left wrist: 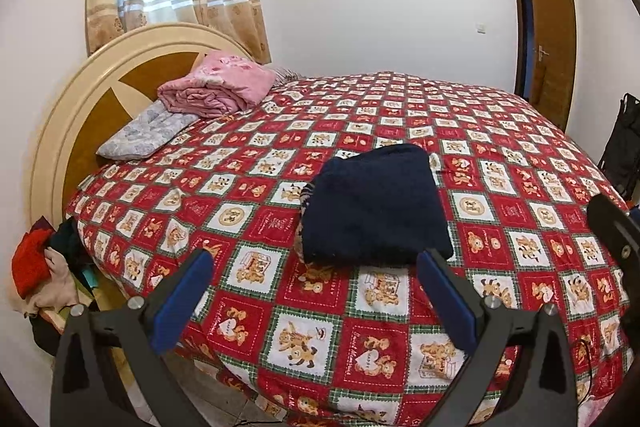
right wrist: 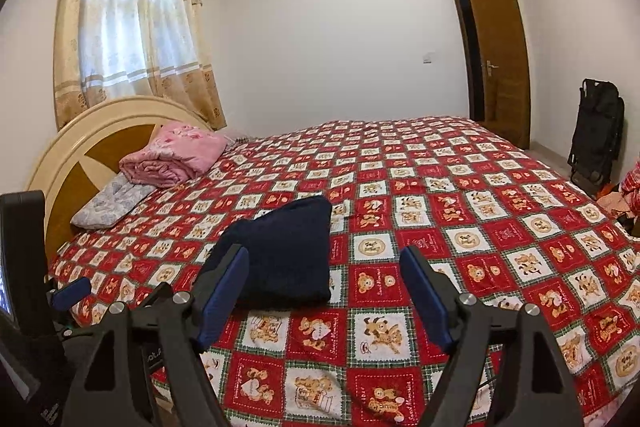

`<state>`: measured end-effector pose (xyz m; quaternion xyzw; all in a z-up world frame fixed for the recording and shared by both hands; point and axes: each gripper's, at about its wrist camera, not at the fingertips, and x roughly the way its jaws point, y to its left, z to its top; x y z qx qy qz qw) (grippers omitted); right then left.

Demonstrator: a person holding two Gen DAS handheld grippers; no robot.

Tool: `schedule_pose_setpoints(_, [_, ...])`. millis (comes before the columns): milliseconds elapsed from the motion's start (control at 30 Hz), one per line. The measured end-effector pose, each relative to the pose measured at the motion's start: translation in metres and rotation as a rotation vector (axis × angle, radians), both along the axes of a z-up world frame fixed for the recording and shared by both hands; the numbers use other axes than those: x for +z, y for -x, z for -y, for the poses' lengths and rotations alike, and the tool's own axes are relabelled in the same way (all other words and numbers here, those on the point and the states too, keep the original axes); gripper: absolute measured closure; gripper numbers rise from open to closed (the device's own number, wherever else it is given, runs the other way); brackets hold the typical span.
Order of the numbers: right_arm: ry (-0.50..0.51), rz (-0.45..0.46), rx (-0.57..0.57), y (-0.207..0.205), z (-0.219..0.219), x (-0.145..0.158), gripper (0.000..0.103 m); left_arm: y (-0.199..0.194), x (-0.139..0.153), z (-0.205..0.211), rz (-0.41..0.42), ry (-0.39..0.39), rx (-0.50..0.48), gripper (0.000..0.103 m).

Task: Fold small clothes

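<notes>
Left wrist view, item one: a wide bed covered by a red-and-white checked quilt printed with teddy bears [left wrist: 400, 131] is filling most of the frame, its near edge curving under the tool and its far edge running along the white wall.

Item two: a navy knitted garment folded into a thick rectangle [left wrist: 374, 205] is lying flat near the middle of the quilt, a patterned lining peeking out at its left edge. In the right wrist view the same bundle [right wrist: 288, 255] is sitting left of centre, partly behind a blue pad.

Item three: the left gripper [left wrist: 316, 295] is hovering over the near quilt edge with its blue-padded fingers [left wrist: 182, 301] spread wide, gripping nothing; the bundle's near edge is showing between the tips, and contact cannot be judged.

Item four: the right gripper [right wrist: 324, 291] is likewise standing wide apart and unloaded, just right of the bundle.

Item five: a rolled pink blanket [left wrist: 218, 85] is resting on a grey floral pillow [left wrist: 144, 133] by the round cream headboard [left wrist: 80, 107], well apart from the bundle. Bare quilt is stretching right and beyond the bundle.
</notes>
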<state>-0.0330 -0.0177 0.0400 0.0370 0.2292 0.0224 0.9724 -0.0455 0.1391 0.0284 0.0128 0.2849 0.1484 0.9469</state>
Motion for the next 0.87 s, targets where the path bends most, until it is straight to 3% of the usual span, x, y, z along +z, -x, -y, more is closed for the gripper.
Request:
schedule_pose_setpoints(333, [0.002,0.042,-0.01,0.009,0.002,0.007,0.024,0.004,0.005,0.006,0.017,-0.027,0.008,0.0])
schedule_pose_setpoints(867, [0.014,0.044,0.0,0.011,-0.002,0.005,0.024,0.005,0.007,0.008,0.045,-0.001,-0.018,0.0])
